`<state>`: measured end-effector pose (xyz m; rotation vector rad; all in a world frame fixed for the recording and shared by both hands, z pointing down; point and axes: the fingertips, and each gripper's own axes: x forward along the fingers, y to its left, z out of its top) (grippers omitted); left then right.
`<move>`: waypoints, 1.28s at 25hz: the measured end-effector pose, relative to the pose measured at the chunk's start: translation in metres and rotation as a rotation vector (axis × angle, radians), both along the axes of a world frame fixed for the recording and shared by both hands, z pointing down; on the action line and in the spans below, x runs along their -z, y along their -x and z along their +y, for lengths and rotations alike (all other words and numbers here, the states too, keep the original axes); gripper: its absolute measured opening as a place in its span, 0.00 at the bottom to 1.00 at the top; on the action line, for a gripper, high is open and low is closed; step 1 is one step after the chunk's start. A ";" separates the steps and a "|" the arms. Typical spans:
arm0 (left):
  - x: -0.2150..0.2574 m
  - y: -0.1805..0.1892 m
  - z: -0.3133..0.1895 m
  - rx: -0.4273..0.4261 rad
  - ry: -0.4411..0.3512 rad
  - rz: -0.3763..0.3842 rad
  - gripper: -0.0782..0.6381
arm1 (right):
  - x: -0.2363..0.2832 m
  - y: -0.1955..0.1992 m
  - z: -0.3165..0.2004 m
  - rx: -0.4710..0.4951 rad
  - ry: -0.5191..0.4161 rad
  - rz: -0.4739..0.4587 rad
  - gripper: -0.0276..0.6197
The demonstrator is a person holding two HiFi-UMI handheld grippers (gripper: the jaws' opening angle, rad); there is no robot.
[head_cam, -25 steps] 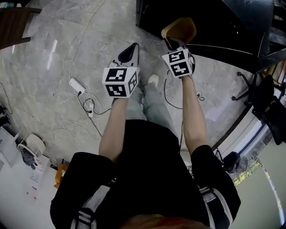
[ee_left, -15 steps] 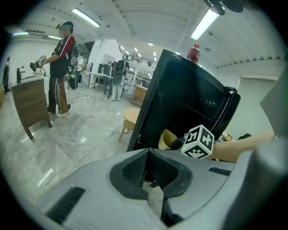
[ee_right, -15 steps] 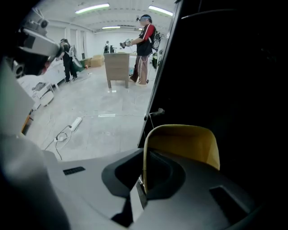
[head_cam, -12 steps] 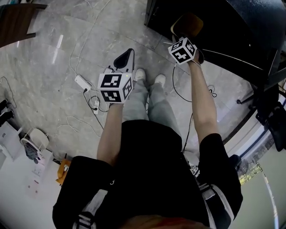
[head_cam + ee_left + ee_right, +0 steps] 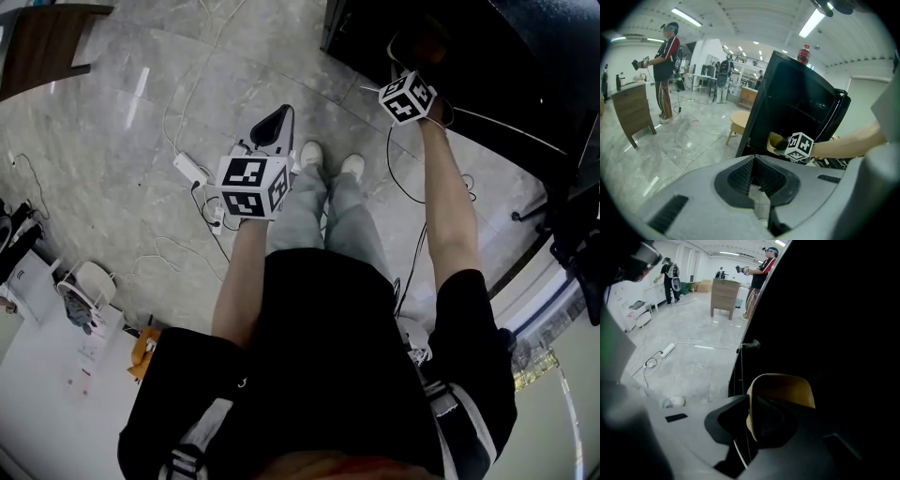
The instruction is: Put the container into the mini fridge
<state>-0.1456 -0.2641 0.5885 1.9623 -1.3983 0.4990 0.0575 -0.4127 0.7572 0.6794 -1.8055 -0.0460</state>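
Container (image 5: 783, 389), a tan open tub, is pinched by its rim between the jaws of the right gripper (image 5: 749, 414), its body standing just ahead and to the right of them. Around and beyond it the dark inside of the mini fridge (image 5: 834, 324) fills everything ahead, with the cabinet's front edge just to the left of the jaws. Judging by this, the carry is done and the tub is at the mouth of the lower part of the fridge; what is left is to set it down inside, let go and draw the arm out. Whether it touches a shelf cannot be told in the dark. Off to the left, the left gripper (image 5: 753, 161) has its 2 jaws together on nothing and hangs over open floor (image 5: 112, 187), well apart from the fridge. That floor is glossy grey stone, crossed by white cables and a power strip (image 5: 190, 169). Farther out stand a wooden cabinet (image 5: 633, 110), a low round table (image 5: 740, 119), a red bottle (image 5: 803, 54) on the fridge top, and other people
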 end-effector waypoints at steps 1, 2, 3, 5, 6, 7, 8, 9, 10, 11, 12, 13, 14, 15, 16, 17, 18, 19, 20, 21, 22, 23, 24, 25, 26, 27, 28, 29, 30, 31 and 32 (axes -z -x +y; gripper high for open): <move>0.002 0.000 0.000 -0.002 -0.001 0.000 0.12 | 0.004 -0.001 -0.003 -0.024 -0.018 -0.005 0.07; 0.003 -0.001 0.000 -0.004 -0.003 0.001 0.12 | 0.009 -0.002 -0.004 -0.050 -0.031 -0.013 0.11; 0.005 -0.003 0.000 -0.006 -0.007 0.002 0.12 | 0.013 -0.003 -0.003 -0.075 -0.041 -0.024 0.20; 0.011 -0.010 -0.001 -0.011 -0.019 0.006 0.12 | 0.023 -0.006 0.002 -0.131 -0.056 -0.058 0.23; 0.014 -0.015 -0.001 -0.014 -0.027 0.010 0.12 | 0.031 -0.007 0.006 -0.166 -0.067 -0.083 0.22; 0.017 -0.020 -0.002 -0.017 -0.036 0.015 0.12 | 0.040 -0.008 0.011 -0.208 -0.081 -0.115 0.19; 0.022 -0.025 -0.002 -0.020 -0.045 0.021 0.12 | 0.050 -0.009 0.017 -0.255 -0.094 -0.156 0.17; 0.026 -0.031 -0.002 -0.022 -0.055 0.026 0.12 | 0.062 -0.009 0.024 -0.304 -0.105 -0.205 0.14; 0.031 -0.036 -0.003 -0.025 -0.068 0.032 0.12 | 0.074 -0.010 0.031 -0.355 -0.115 -0.258 0.12; 0.037 -0.042 -0.005 -0.026 -0.086 0.040 0.12 | 0.086 -0.011 0.038 -0.404 -0.123 -0.313 0.11; 0.043 -0.048 -0.006 -0.025 -0.109 0.051 0.12 | 0.099 -0.011 0.045 -0.451 -0.128 -0.372 0.09; 0.051 -0.053 -0.008 -0.022 -0.136 0.065 0.12 | 0.111 -0.011 0.053 -0.496 -0.128 -0.432 0.08; 0.059 -0.057 -0.009 -0.018 -0.164 0.080 0.12 | 0.123 -0.011 0.062 -0.537 -0.128 -0.492 0.08; 0.066 -0.062 -0.009 -0.012 -0.188 0.092 0.12 | 0.135 -0.012 0.070 -0.572 -0.129 -0.549 0.07; 0.073 -0.066 -0.009 -0.005 -0.209 0.100 0.12 | 0.148 -0.013 0.078 -0.601 -0.135 -0.604 0.07; 0.081 -0.070 -0.009 0.002 -0.229 0.107 0.12 | 0.162 -0.014 0.086 -0.624 -0.143 -0.655 0.07; 0.088 -0.074 -0.008 0.006 -0.250 0.113 0.12 | 0.175 -0.015 0.093 -0.643 -0.154 -0.702 0.07; 0.096 -0.078 -0.008 0.008 -0.271 0.118 0.12 | 0.189 -0.017 0.100 -0.658 -0.167 -0.746 0.07; 0.104 -0.082 -0.008 0.007 -0.293 0.121 0.12 | 0.202 -0.019 0.106 -0.669 -0.182 -0.786 0.07; 0.114 -0.085 -0.007 0.006 -0.317 0.123 0.12 | 0.217 -0.020 0.111 -0.674 -0.197 -0.826 0.07; 0.125 -0.088 -0.007 0.003 -0.340 0.125 0.12 | 0.232 -0.020 0.116 -0.673 -0.213 -0.863 0.07; 0.137 -0.091 -0.007 0.000 -0.364 0.125 0.12 | 0.249 -0.020 0.119 -0.668 -0.229 -0.898 0.07; 0.149 -0.094 -0.008 -0.005 -0.388 0.124 0.12 | 0.266 -0.020 0.120 -0.658 -0.249 -0.929 0.07; 0.163 -0.097 -0.010 -0.011 -0.413 0.123 0.12 | 0.284 -0.021 0.120 -0.646 -0.272 -0.953 0.06; 0.177 -0.100 -0.011 -0.017 -0.440 0.124 0.12 | 0.302 -0.023 0.119 -0.630 -0.299 -0.973 0.06; 0.191 -0.104 -0.012 -0.022 -0.469 0.127 0.12 | 0.321 -0.024 0.118 -0.611 -0.334 -0.991 0.06; 0.205 -0.107 -0.013 -0.027 -0.502 0.133 0.12 | 0.341 -0.026 0.119 -0.589 -0.372 -1.010 0.06; 0.220 -0.110 -0.012 -0.032 -0.537 0.140 0.12 | 0.360 -0.028 0.120 -0.568 -0.411 -1.032 0.06; 0.235 -0.113 -0.011 -0.039 -0.572 0.146 0.12 | 0.380 -0.029 0.123 -0.549 -0.445 -1.057 0.06; 0.250 -0.115 -0.010 -0.046 -0.605 0.149 0.12 | 0.398 -0.031 0.126 -0.533 -0.476 -1.080 0.06; 0.263 -0.117 -0.009 -0.052 -0.636 0.149 0.12 | 0.414 -0.032 0.128 -0.519 -0.505 -1.099 0.06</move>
